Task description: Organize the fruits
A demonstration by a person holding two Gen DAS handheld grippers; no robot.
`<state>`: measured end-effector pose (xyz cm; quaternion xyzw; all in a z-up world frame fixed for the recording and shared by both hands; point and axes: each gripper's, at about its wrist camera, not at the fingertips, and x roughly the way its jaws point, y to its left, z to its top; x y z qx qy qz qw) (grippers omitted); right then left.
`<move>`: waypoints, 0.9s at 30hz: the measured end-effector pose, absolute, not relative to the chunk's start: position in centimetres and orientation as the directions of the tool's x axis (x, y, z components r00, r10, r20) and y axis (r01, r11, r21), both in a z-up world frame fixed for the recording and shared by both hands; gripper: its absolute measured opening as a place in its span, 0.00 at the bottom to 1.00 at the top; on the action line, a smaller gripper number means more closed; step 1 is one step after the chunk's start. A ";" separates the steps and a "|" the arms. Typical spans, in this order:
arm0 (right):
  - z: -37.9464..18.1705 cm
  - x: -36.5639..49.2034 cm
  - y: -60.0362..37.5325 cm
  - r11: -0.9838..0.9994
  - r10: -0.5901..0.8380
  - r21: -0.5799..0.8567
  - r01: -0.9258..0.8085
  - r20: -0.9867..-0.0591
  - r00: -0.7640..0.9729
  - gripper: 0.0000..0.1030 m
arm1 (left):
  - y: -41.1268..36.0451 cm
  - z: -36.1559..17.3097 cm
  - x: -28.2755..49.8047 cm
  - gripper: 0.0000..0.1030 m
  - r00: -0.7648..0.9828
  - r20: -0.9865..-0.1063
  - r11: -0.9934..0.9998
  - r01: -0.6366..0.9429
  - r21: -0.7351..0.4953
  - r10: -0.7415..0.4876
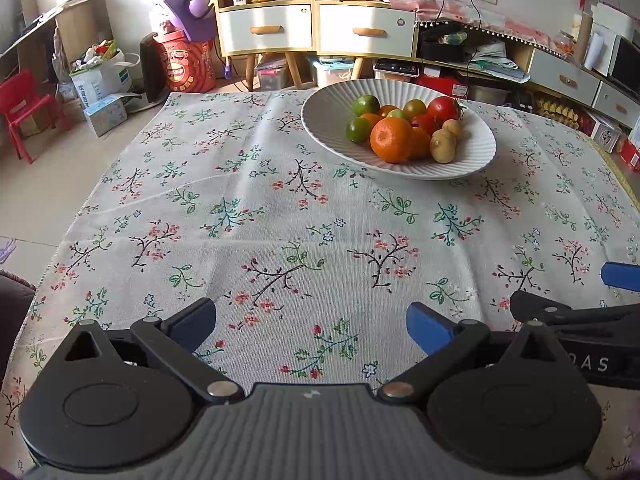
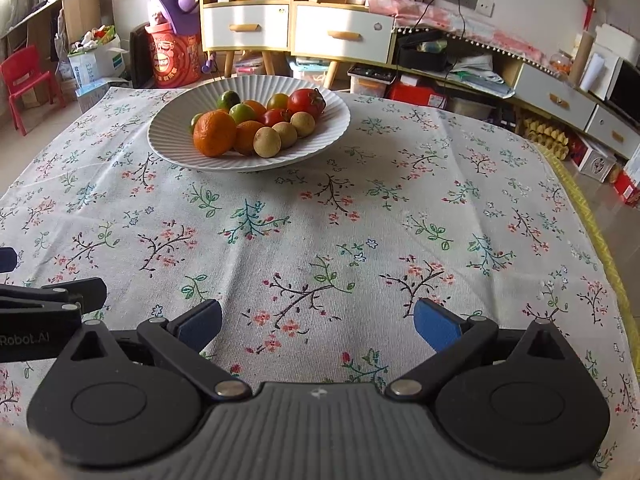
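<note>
A white ribbed bowl stands on the far side of the table and also shows in the right wrist view. It holds oranges, green limes, red tomatoes and small brown kiwis. My left gripper is open and empty over the cloth near the front edge. My right gripper is open and empty beside it, to its right. Both are well short of the bowl.
A floral tablecloth covers the table. The right gripper's fingers show at the left view's right edge. Behind the table stand a drawer cabinet, a red chair and floor clutter.
</note>
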<state>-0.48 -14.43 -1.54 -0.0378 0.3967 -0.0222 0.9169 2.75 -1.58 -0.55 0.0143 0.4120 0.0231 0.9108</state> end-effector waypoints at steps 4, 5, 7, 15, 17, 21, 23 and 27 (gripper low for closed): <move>-1.5 -0.4 -14.4 0.996 -0.071 -0.089 0.009 -0.724 0.687 0.99 | -1.5 -0.4 2.7 0.95 0.662 -0.747 0.998 -0.035 0.043 0.056; -1.5 -0.4 -14.3 0.996 -0.070 -0.089 0.009 -0.723 0.687 0.99 | -1.5 -0.4 2.7 0.95 0.662 -0.747 0.998 -0.036 0.042 0.056; -1.4 -0.4 -14.3 0.996 -0.069 -0.088 0.008 -0.721 0.690 0.99 | -1.4 -0.3 2.7 0.95 0.663 -0.746 0.998 -0.039 0.040 0.056; -1.4 -0.5 -14.4 0.996 -0.070 -0.086 0.011 -0.716 0.694 0.99 | -1.4 -0.2 2.7 0.95 0.664 -0.745 0.998 -0.040 0.043 0.059; -1.3 -0.5 -14.4 0.996 -0.070 -0.086 0.012 -0.715 0.696 0.99 | -1.4 -0.2 2.7 0.95 0.665 -0.745 0.998 -0.040 0.042 0.058; -1.3 -0.5 -14.5 0.996 -0.070 -0.085 0.014 -0.713 0.698 0.99 | -1.4 -0.2 2.7 0.95 0.664 -0.745 0.998 -0.040 0.043 0.059; -1.3 -0.5 -14.4 0.996 -0.071 -0.085 0.014 -0.713 0.698 0.99 | -1.4 -0.2 2.7 0.95 0.663 -0.746 0.998 -0.041 0.042 0.059; -1.3 -0.5 -14.4 0.996 -0.071 -0.088 0.011 -0.713 0.698 0.99 | -1.4 -0.2 2.8 0.95 0.663 -0.747 0.998 -0.041 0.042 0.058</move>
